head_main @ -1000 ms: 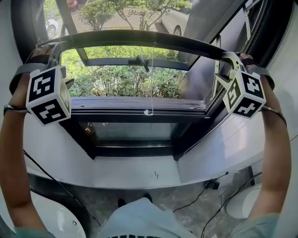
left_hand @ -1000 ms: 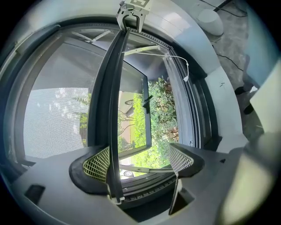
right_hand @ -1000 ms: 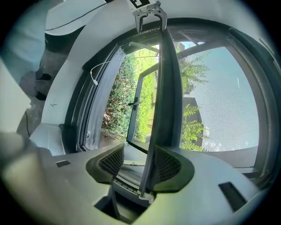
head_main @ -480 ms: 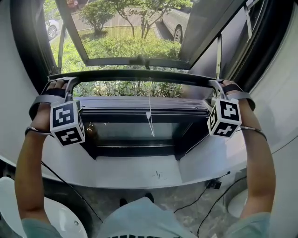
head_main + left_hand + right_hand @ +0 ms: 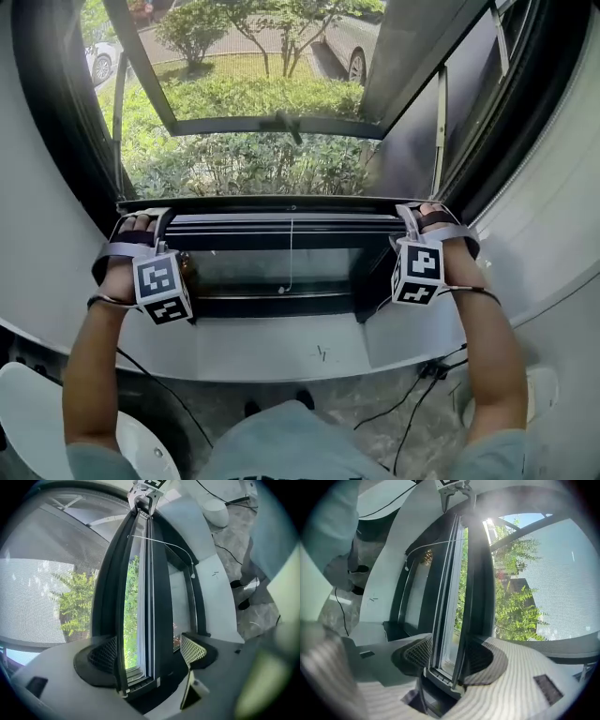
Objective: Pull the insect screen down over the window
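Observation:
The insect screen's dark bottom bar [image 5: 281, 201] lies low, just above the window's lower frame [image 5: 281, 230]. The grey mesh [image 5: 42, 573] [image 5: 562, 573] stretches above it. My left gripper [image 5: 141, 217] is at the bar's left end and my right gripper [image 5: 412, 214] at its right end. In the left gripper view the left gripper [image 5: 149, 651] is open, its jaws straddling the thin bar [image 5: 121, 667], which rests against one pad [image 5: 105, 656]. The right gripper [image 5: 450, 653] also stands open around the bar [image 5: 461, 663]. A thin white pull cord [image 5: 289, 258] hangs from the bar's middle.
A white sill [image 5: 281, 347] runs below the window, with black cables [image 5: 422, 394] on the floor beneath. The outer sash is swung outward, its handle [image 5: 281, 122] over green shrubs. A white rounded object [image 5: 37, 412] sits at the bottom left.
Both grippers have come down with the bar, from near the top of the opening to just above the lower frame. The mesh now covers most of the window.

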